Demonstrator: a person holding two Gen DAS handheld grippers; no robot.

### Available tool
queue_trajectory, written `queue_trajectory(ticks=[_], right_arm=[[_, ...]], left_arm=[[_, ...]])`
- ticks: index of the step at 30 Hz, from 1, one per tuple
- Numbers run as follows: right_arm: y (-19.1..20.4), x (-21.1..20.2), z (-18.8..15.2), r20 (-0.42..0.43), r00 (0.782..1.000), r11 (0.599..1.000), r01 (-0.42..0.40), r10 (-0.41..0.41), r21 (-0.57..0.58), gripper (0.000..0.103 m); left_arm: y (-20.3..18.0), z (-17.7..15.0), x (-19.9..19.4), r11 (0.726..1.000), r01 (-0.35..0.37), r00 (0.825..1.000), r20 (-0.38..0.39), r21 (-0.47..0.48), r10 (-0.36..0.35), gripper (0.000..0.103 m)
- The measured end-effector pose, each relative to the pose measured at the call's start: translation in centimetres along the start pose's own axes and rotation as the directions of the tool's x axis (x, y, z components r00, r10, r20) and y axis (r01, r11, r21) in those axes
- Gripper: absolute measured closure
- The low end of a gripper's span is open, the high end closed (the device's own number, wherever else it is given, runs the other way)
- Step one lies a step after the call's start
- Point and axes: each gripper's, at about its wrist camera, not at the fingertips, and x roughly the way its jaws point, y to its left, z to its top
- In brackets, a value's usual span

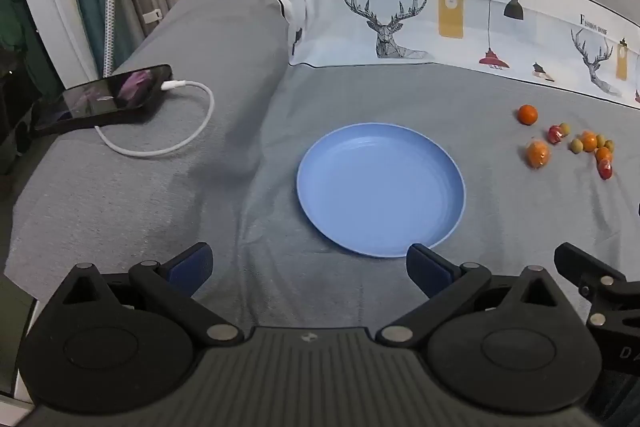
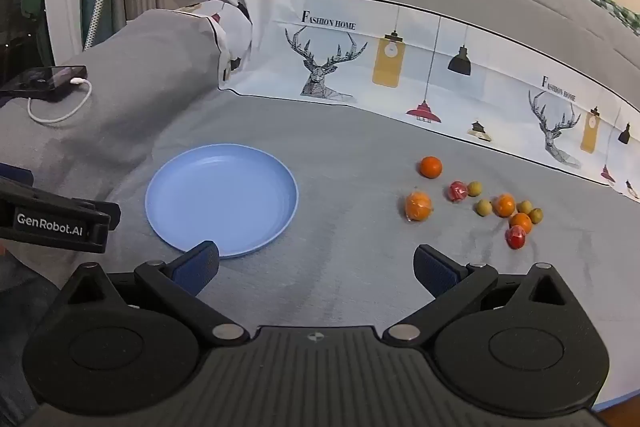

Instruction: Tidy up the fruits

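An empty blue plate (image 1: 380, 187) lies on the grey bedsheet; it also shows in the right wrist view (image 2: 222, 197). To its right lies a cluster of small fruits (image 2: 480, 201): several oranges such as one apart at the back (image 2: 431, 167) and a wrapped one (image 2: 418, 205), two red fruits (image 2: 457, 190) (image 2: 515, 237), and several small green ones (image 2: 484, 207). The cluster shows in the left wrist view (image 1: 568, 143). My left gripper (image 1: 310, 267) is open and empty, just before the plate. My right gripper (image 2: 316, 267) is open and empty, short of the fruits.
A black phone (image 1: 104, 99) with a white charging cable (image 1: 184, 131) rests on a raised grey fold at the left. A printed deer-pattern sheet band (image 2: 400, 67) runs across the back. The left gripper's body (image 2: 52, 223) shows at the right wrist view's left edge.
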Motion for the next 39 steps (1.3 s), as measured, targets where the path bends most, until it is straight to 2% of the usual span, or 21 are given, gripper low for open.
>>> queue_trajectory(ticks=[4,6,11,16,25,39], right_arm=[[0.5,-0.1,0.3,-0.001,1.000,1.000,-0.003,0.003,-0.010,0.000],[0.2,-0.3,0.2,0.012,0.999,0.999,-0.033,0.032,0.015,0.000],[0.2,-0.5,0.1,0.023,0.999,0.998,-0.044,0.043,0.042,0.000],[-0.3,-0.6,0.3,0.029,0.998,0.995,-0.061,0.059,0.079,0.000],[0.1,-1.0,0.6,0.055,0.998,0.997,-0.046,0.042,0.060,0.000],[0.0,-1.0,0.4,0.052,0.996,0.995,-0.079,0.076,0.067,0.000]], left_arm=[[1.2,0.2,0.0,0.998,0.044,0.999,-0.005,-0.040,-0.044,0.000],[1.5,0.2,0.2,0.999,0.041,0.999,-0.006,-0.030,-0.041,0.000],[0.1,-0.1,0.1,1.000,-0.014,1.000,-0.003,0.008,0.014,0.000],[0.1,-0.2,0.1,1.000,-0.020,1.000,0.000,0.009,0.020,0.000],[-0.2,-0.2,0.0,1.000,-0.020,1.000,-0.005,0.023,0.020,0.000],[-0.1,-0.1,0.0,1.000,-0.023,1.000,-0.006,0.021,0.023,0.000]])
